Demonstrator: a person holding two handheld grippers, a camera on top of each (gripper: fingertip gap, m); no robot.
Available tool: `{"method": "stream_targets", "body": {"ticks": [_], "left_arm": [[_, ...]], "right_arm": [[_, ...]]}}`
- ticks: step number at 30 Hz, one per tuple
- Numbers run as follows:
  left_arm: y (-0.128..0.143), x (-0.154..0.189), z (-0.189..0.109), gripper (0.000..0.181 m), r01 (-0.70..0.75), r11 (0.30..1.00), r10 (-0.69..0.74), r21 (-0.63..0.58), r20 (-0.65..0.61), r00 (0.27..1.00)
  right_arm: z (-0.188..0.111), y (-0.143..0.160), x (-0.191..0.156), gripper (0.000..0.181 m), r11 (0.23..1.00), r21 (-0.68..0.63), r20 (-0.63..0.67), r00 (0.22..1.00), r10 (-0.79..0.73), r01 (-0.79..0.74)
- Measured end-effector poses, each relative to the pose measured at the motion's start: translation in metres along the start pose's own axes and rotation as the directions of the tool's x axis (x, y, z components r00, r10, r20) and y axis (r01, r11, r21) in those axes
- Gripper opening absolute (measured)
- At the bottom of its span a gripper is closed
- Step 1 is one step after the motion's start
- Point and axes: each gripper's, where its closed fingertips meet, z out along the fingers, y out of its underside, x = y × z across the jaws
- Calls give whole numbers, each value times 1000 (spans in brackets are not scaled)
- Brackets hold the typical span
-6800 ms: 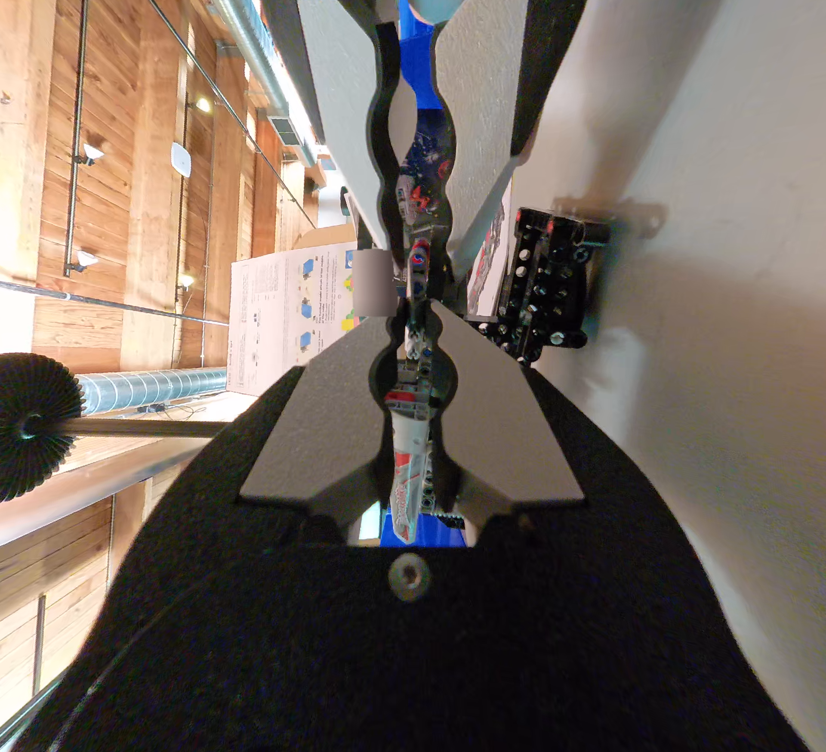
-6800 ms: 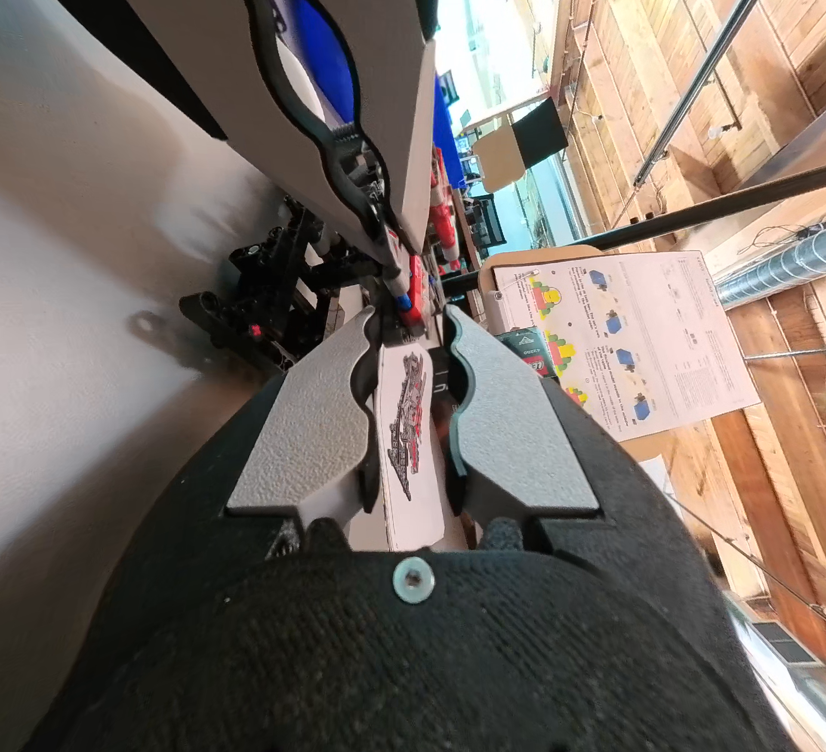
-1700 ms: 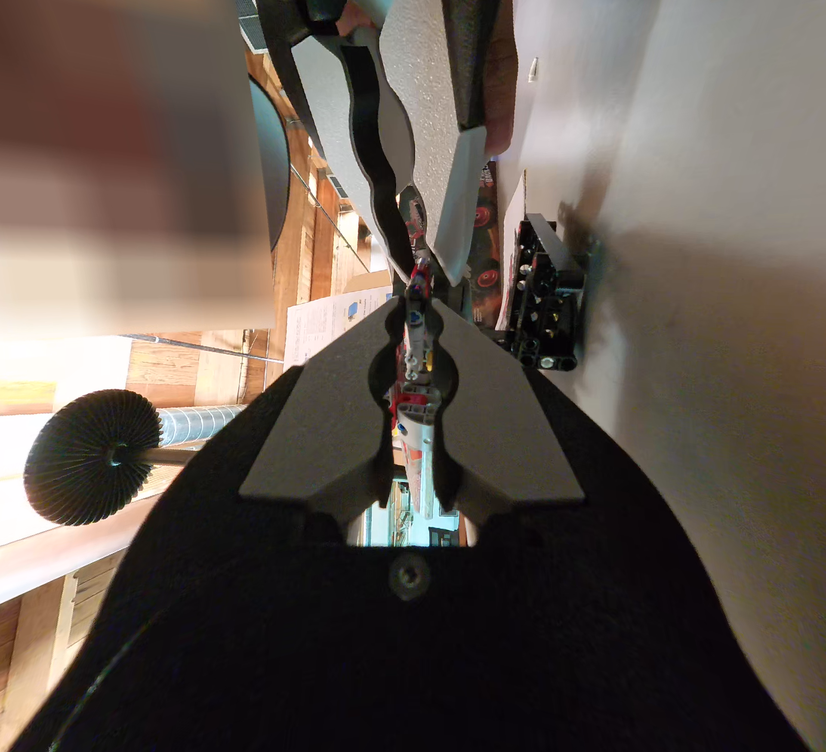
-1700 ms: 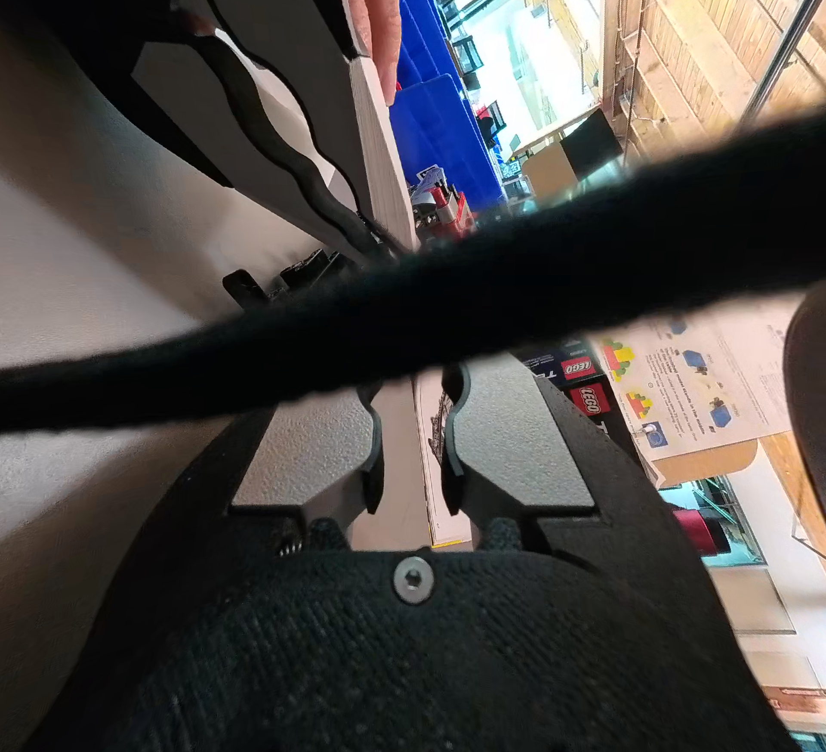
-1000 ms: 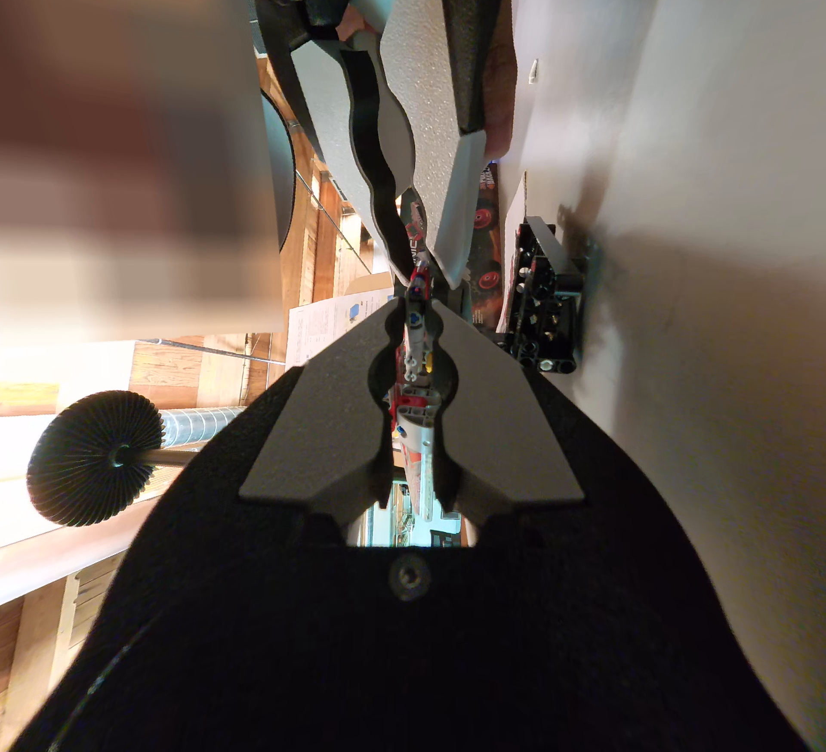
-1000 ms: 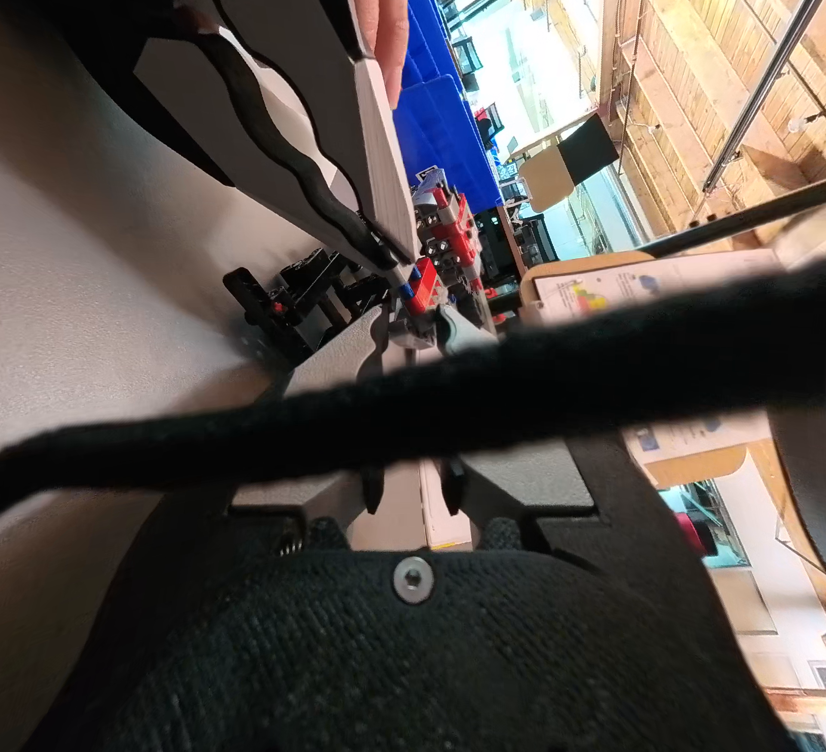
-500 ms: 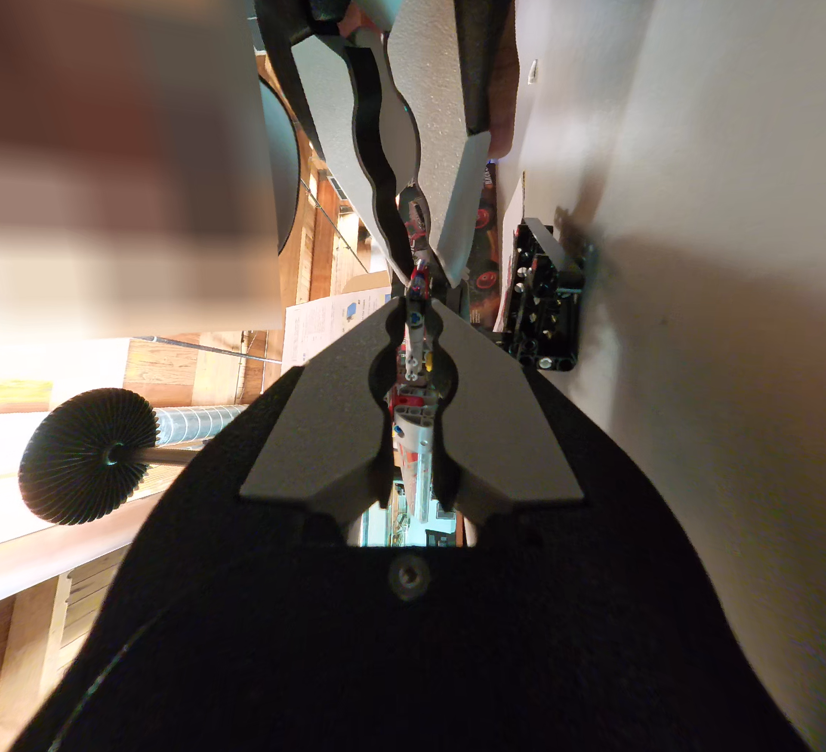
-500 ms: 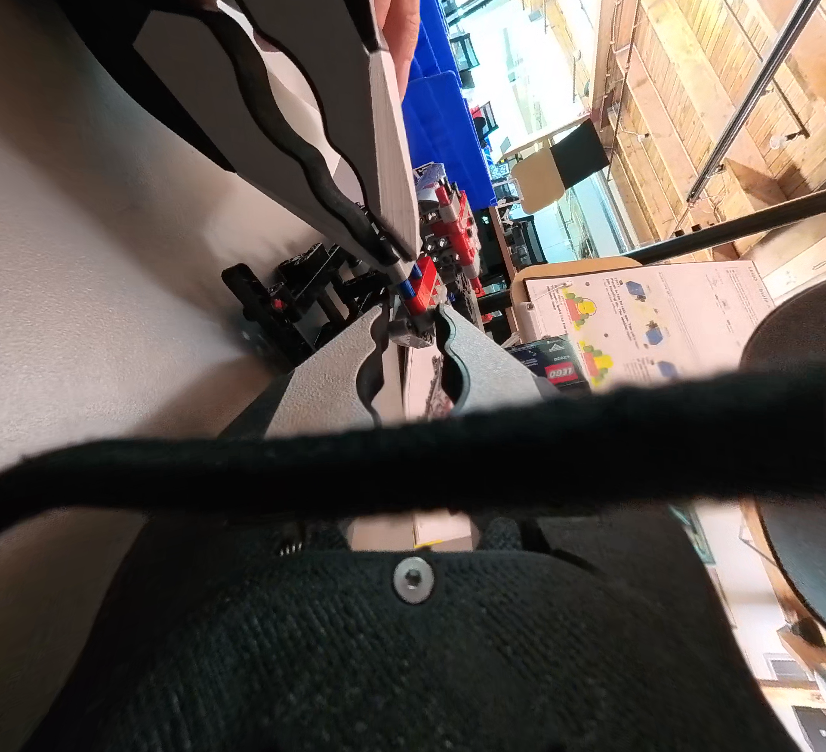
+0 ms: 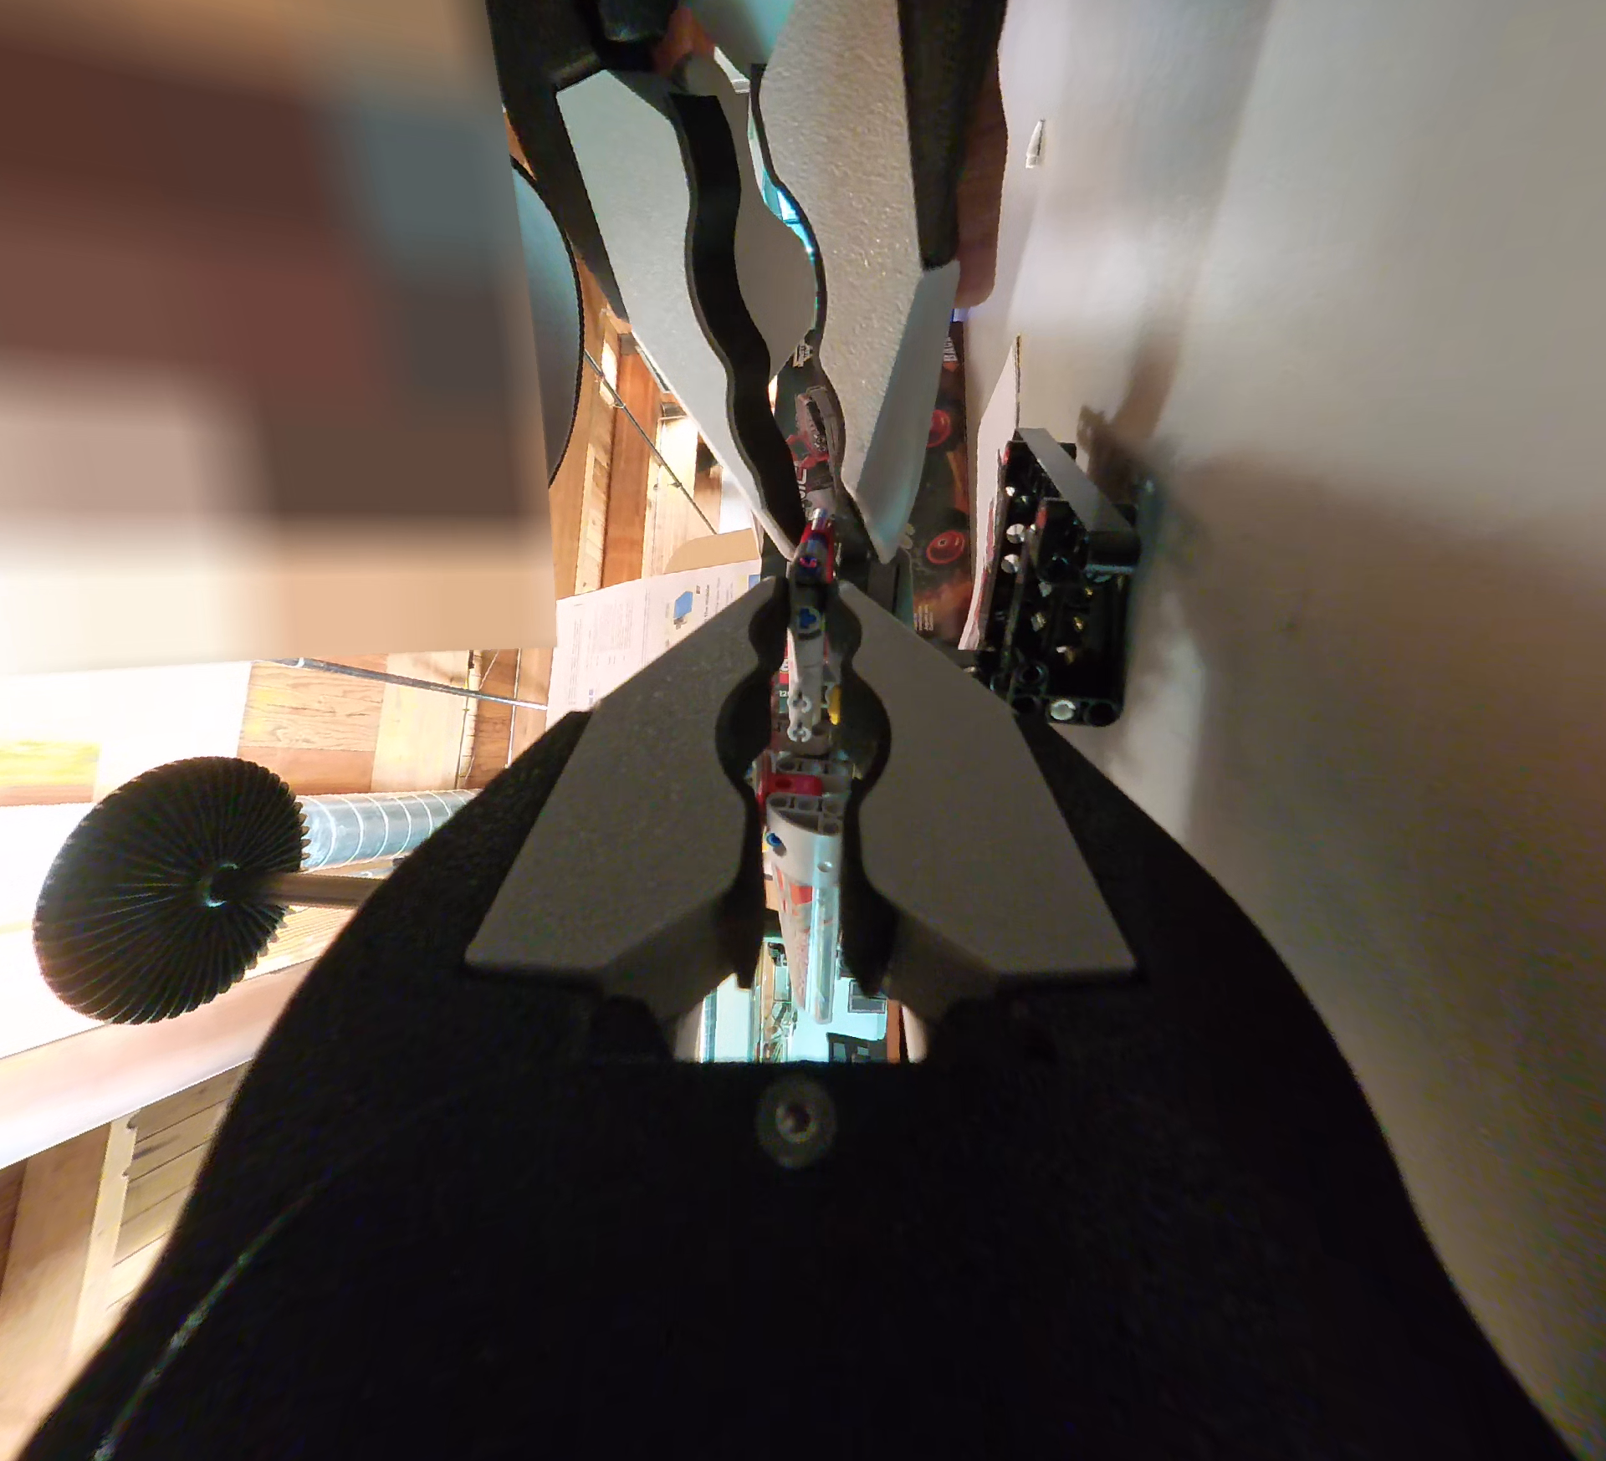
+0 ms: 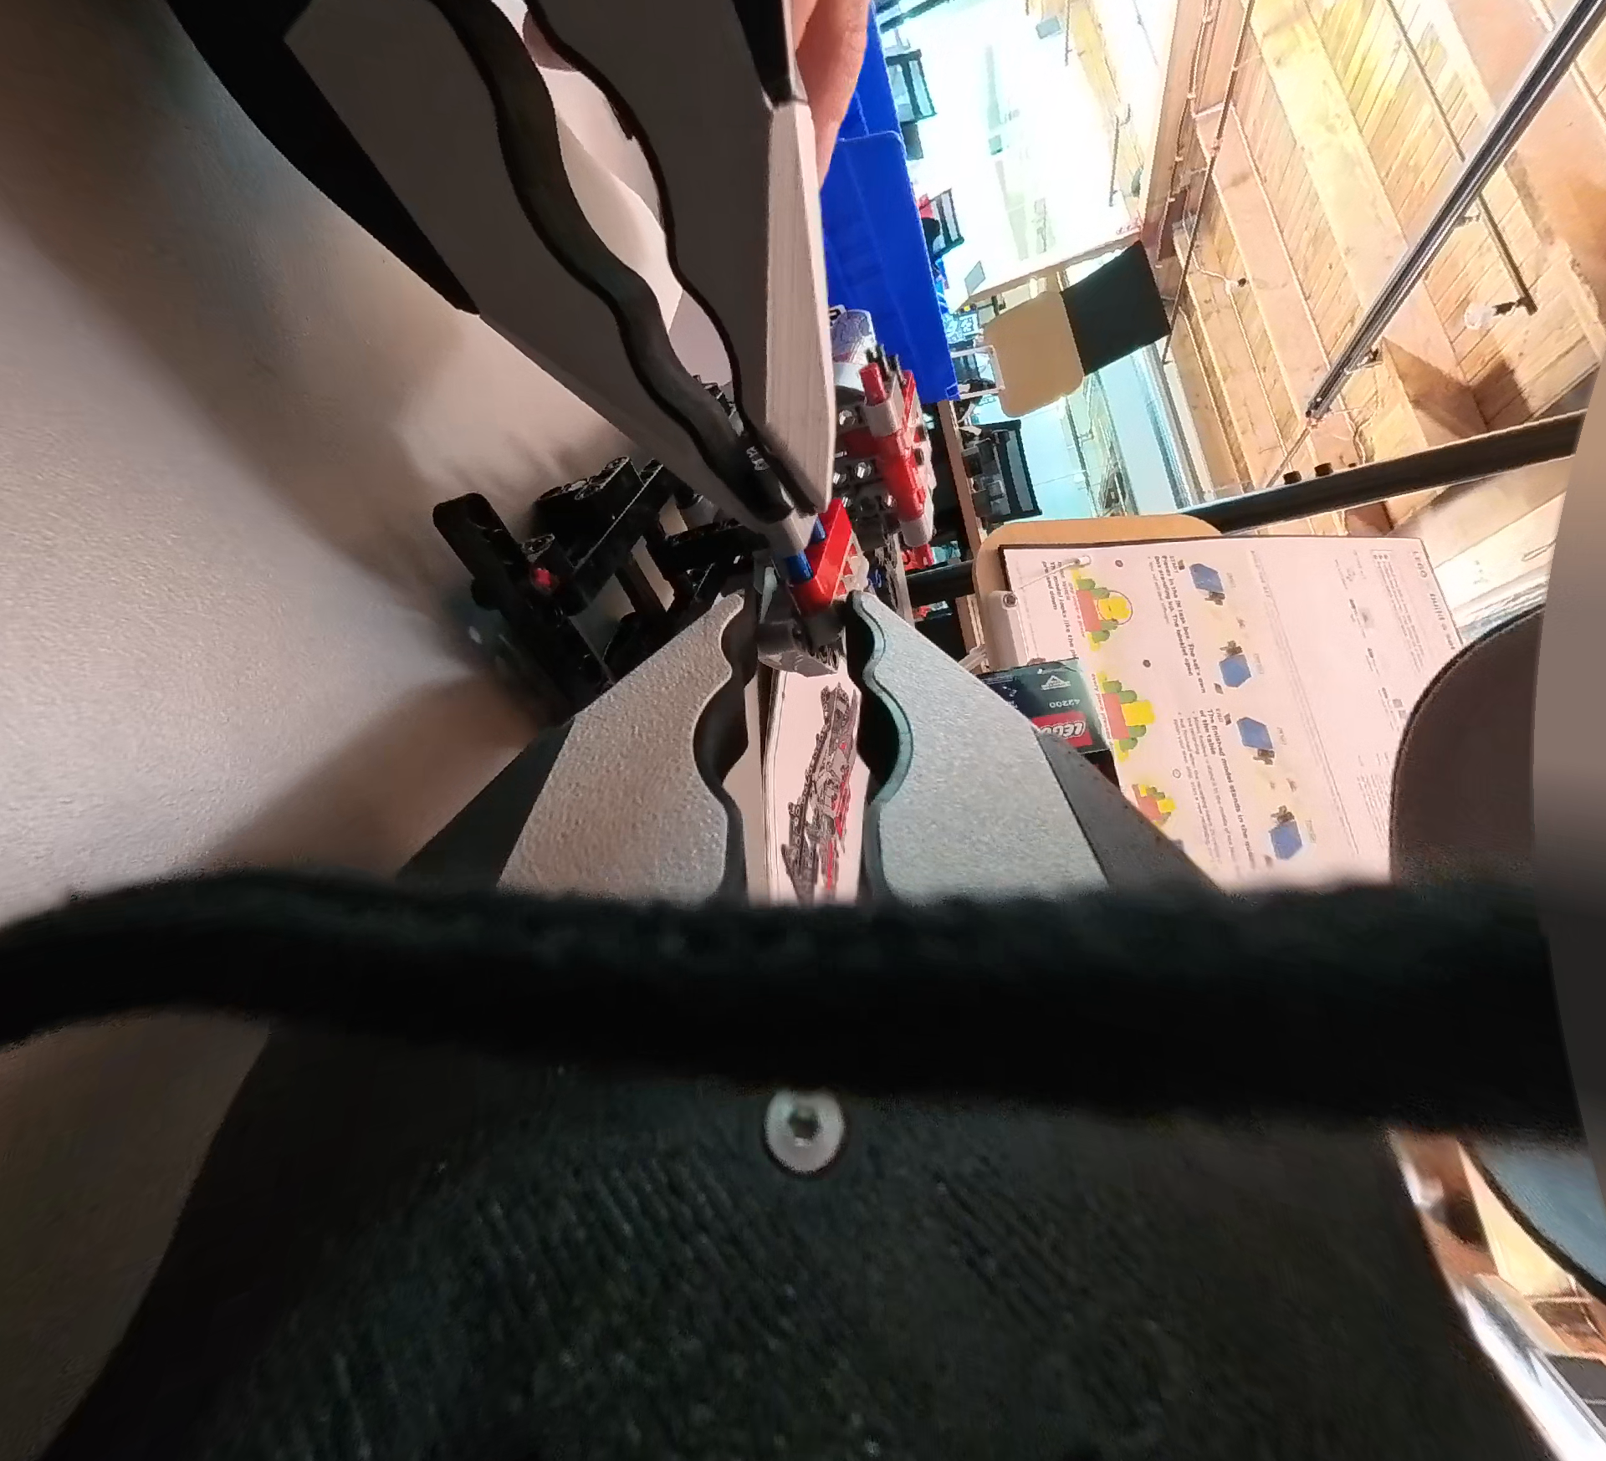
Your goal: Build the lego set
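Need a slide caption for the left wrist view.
Left gripper clamps a grey-and-red lego piece, meeting the right gripper.

Both close wrist views seemingly share the black assembly (image 9: 1060,594).

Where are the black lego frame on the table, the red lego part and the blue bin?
black lego frame (image 9: 1056,594), left wrist view, its side wall.
red lego part (image 10: 826,561), right wrist view, red face.
blue bin (image 10: 878,264), right wrist view, side.

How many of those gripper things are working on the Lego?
2. The left gripper clamps the slim grey-red Lego assembly; the right gripper meets it tip to tip, pinching its end.
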Motion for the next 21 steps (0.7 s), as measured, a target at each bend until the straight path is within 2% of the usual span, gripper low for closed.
{"method": "stream_targets", "body": {"ticks": [11, 21], "left_arm": [[6, -1, -2, 4, 10, 1000, -10, -1, -20, 1000], [15, 0, -6, 4, 63, 998, -64, -6, -127, 990]], "right_arm": [[8, -3, 1, 21, 998, 14, 18, 998, 58, -58], [15, -10, -1, 15, 999, -19, 9, 999, -41, 42]]}}
